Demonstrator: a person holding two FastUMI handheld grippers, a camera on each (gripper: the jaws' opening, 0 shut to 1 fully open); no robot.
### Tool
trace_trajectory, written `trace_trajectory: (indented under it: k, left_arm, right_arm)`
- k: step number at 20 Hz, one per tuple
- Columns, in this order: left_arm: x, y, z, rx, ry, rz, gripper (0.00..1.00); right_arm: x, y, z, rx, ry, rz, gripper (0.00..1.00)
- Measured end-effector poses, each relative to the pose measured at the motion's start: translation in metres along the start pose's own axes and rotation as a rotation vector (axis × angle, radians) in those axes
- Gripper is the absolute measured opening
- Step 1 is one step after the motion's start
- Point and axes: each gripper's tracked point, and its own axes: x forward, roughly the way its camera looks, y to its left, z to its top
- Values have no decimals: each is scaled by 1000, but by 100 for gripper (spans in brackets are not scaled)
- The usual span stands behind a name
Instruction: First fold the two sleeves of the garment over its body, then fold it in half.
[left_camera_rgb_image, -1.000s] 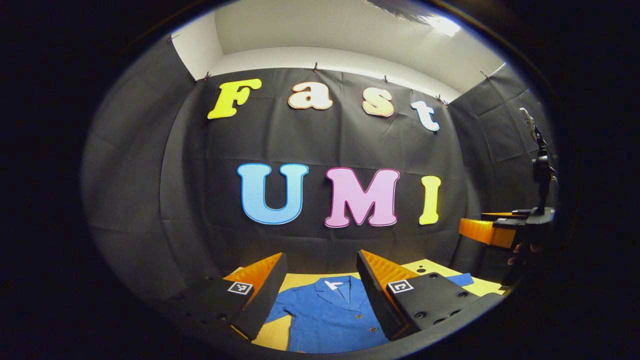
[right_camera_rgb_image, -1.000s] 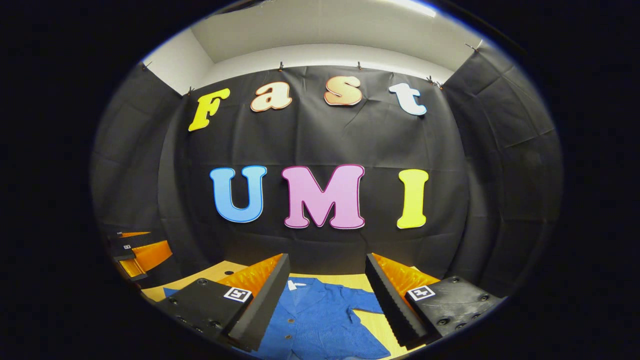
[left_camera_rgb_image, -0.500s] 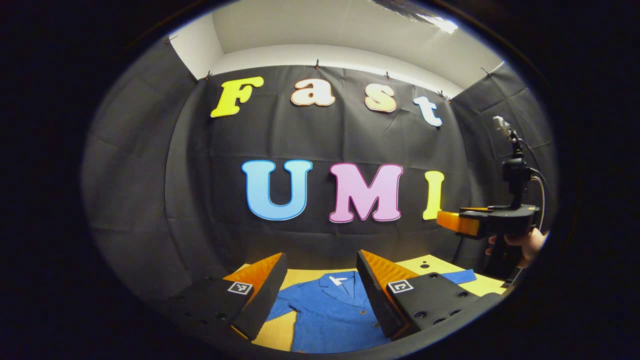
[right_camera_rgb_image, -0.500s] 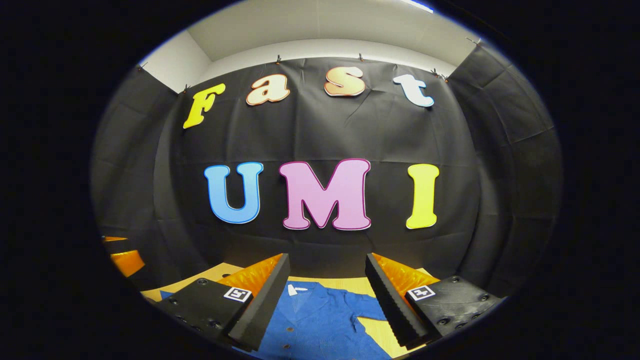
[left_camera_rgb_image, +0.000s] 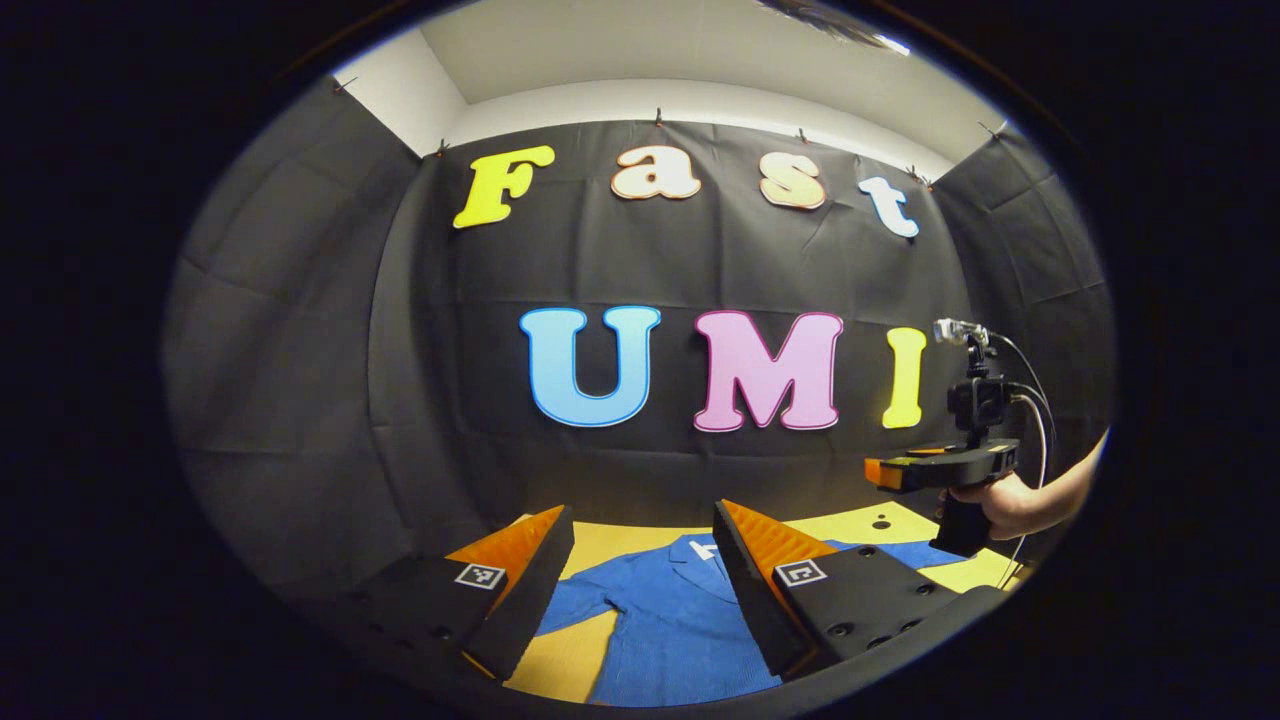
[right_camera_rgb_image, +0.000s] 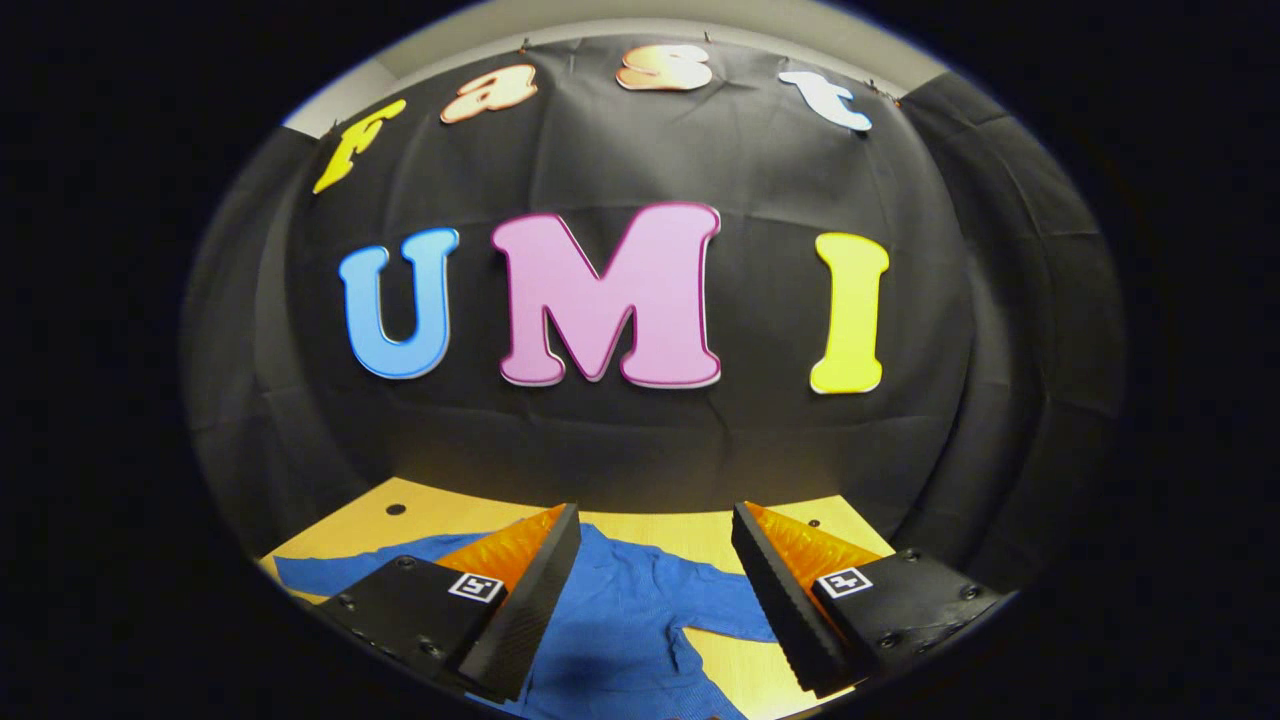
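1. Two grippers are hovering above the table with nothing between their fingers: the left gripper is showing its jaws spread wide apart, and the right gripper is likewise gaping over the cloth.
2. Neither sleeve is lying folded yet. The blue jacket is lying flat and spread on the yellow table, with one sleeve reaching out to the side in the left gripper view and the other sleeve reaching sideways in the right gripper view. By my reading, both sleeve folds and the final halving are all still waiting.
3. Its long axis is running away from the cameras: the collar is pointing toward the black back wall, while the hem end is running out of sight under the fingers.
4. Farther off in the left gripper view, a hand is holding the right gripper above the table's right side, over the sleeve end there.
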Motion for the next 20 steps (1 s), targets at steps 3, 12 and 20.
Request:
trace_trajectory:
  k: [3,12,20]
  left_arm:
    - [3,-1,-4,0,20,55,80]
    - [19,-40,-19,-12,90,125,81]
    - [38,-94,-24,-27,118,79,80]
  right_arm:
    - [38,-30,-27,3,64,-40,96]
    - [86,-222,-144,155,375,-408,98]
    - [41,-355,-235,283,640,-645,99]
